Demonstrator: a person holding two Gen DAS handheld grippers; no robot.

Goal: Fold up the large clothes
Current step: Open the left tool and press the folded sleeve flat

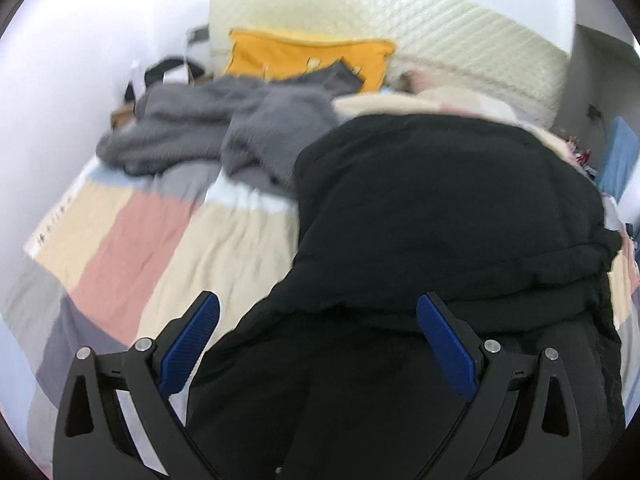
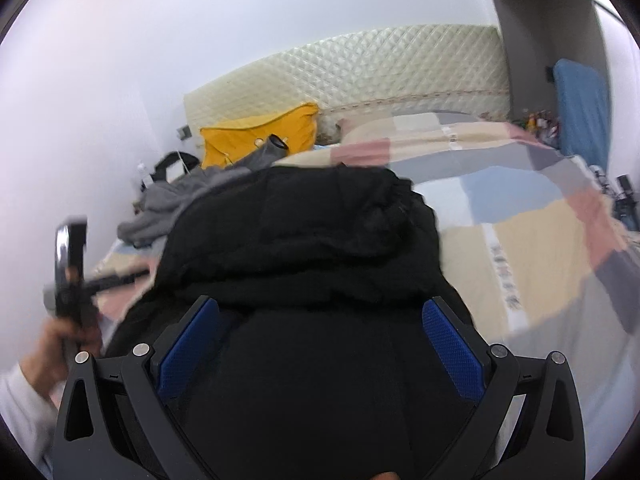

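Note:
A big black padded coat (image 1: 448, 216) lies bunched on the bed, folded over on itself; it also fills the middle of the right wrist view (image 2: 304, 240). My left gripper (image 1: 318, 312) is open, its blue pads (image 1: 192, 336) spread wide above the coat's near edge, holding nothing. My right gripper (image 2: 320, 316) is open too, its blue pads (image 2: 452, 344) wide apart over the coat's near part. The left hand-held gripper (image 2: 70, 264) shows blurred at the left of the right wrist view.
The bed has a patchwork cover (image 1: 132, 252) of pink, beige and grey. A grey fleece garment (image 1: 224, 128) lies crumpled beyond the coat. A yellow bag (image 1: 304, 56) leans on a quilted cream mattress (image 1: 460, 40) by the wall. A blue mat (image 2: 580, 108) stands at the right.

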